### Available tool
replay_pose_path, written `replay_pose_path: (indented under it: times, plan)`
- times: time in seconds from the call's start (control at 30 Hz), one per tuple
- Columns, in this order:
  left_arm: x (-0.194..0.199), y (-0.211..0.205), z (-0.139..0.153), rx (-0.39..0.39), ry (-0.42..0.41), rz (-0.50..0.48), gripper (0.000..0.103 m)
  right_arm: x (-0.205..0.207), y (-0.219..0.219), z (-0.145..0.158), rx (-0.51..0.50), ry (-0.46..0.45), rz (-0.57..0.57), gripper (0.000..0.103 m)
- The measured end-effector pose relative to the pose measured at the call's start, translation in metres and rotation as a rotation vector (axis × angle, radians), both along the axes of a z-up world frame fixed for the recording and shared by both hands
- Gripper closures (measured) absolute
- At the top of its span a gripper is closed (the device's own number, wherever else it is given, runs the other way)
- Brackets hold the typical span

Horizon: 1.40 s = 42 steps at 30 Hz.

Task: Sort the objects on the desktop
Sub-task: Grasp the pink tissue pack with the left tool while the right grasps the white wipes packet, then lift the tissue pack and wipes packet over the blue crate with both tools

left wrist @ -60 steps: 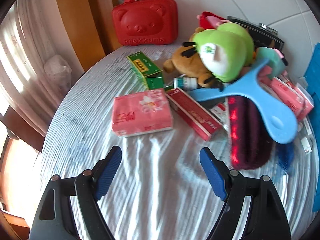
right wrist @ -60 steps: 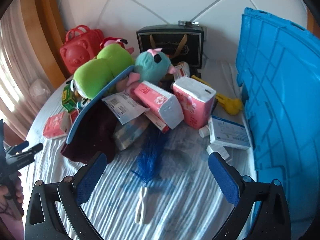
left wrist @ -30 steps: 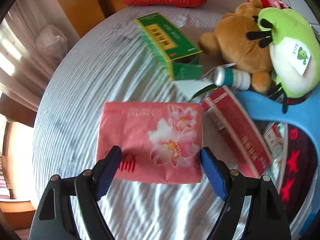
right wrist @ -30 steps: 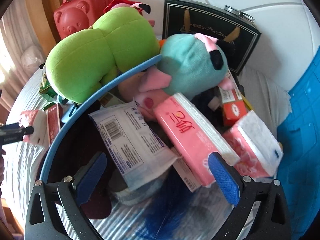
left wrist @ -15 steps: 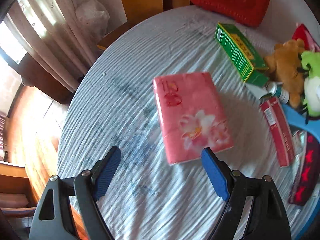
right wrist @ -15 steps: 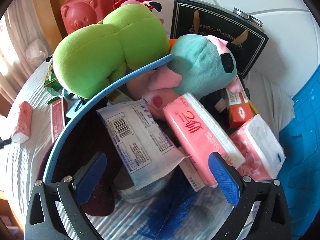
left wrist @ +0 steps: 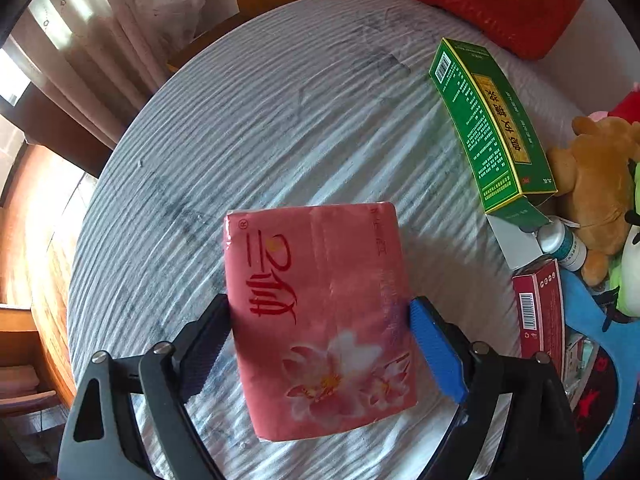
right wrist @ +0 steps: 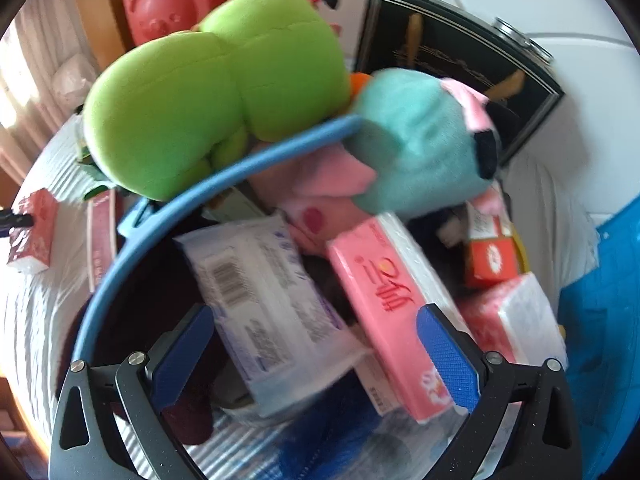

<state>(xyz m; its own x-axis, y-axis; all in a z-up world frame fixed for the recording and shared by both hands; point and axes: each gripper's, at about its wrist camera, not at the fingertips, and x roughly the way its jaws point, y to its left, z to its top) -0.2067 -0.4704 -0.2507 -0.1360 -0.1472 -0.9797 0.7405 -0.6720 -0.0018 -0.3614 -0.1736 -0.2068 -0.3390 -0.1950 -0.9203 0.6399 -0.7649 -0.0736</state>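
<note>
A pink tissue pack with a flower print lies on the striped grey tablecloth. My left gripper points down over it, a finger close beside each long side; its jaws are opening. The same pack shows at the far left of the right wrist view. My right gripper hovers over the pile with its jaws closing. A white wipes packet lies between its fingers, and a second long pink tissue pack by the right finger; the pads press on neither.
A green box, a red box, a small bottle and a brown plush bear lie right of the pack. Green plush, teal plush and a blue plastic bar top the pile. A blue crate stands right.
My left gripper has come down over the pink tissue pack, which now sits between its fingers instead of ahead of them. The right gripper's fingers have drawn a little closer together over the pile.
</note>
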Motion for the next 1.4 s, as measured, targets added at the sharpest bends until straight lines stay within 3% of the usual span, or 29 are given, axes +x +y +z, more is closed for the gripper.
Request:
replay_pose_path:
  times: [0.07,0.2,0.27,0.3,0.43,0.5,0.63,0.83,0.93,1.03,1.07,1.2,1.4]
  plan:
    - [-0.004,0.005,0.001,-0.006,0.005,-0.025,0.013,0.005,-0.010,-0.002,0.018,0.007,0.038,0.017]
    - [-0.003,0.010,-0.007,-0.023,0.002,-0.039,0.011,0.003,-0.023,-0.008,0.041,0.023,0.072,0.018]
    - [0.006,0.011,-0.007,-0.018,0.023,-0.053,0.012,0.001,-0.027,-0.010,0.045,0.019,0.079,0.036]
    - [0.009,0.013,-0.006,-0.023,0.027,-0.063,0.012,0.001,-0.027,-0.013,0.035,-0.017,0.074,0.061]
    - [0.022,0.024,-0.007,-0.047,0.027,-0.109,0.012,-0.002,-0.022,-0.017,0.017,-0.019,0.049,0.055]
    - [0.024,0.023,-0.008,-0.046,0.034,-0.096,0.012,-0.008,-0.016,-0.019,0.003,-0.041,0.010,0.042]
    - [0.029,0.029,-0.002,-0.065,0.049,-0.091,0.020,-0.007,-0.003,-0.020,-0.018,-0.063,-0.023,0.054]
    - [0.047,0.056,0.028,-0.155,0.143,-0.099,0.022,0.017,0.027,0.008,-0.078,0.001,-0.058,0.055]
    - [0.060,0.079,0.053,-0.237,0.203,-0.113,0.022,0.031,0.048,0.026,-0.122,0.046,-0.100,0.055]
    - [0.067,0.096,0.077,-0.283,0.274,-0.118,0.022,0.053,0.070,0.049,-0.164,0.115,-0.135,0.055]
    - [0.051,0.105,0.085,-0.294,0.293,-0.113,0.022,0.063,0.079,0.059,-0.189,0.144,-0.151,0.055]
    - [0.068,0.140,0.114,-0.354,0.370,-0.143,0.022,0.094,0.096,0.100,-0.251,0.267,-0.190,0.055]
    - [0.086,0.178,0.157,-0.390,0.459,-0.225,0.022,0.146,0.132,0.154,-0.319,0.428,-0.233,0.055]
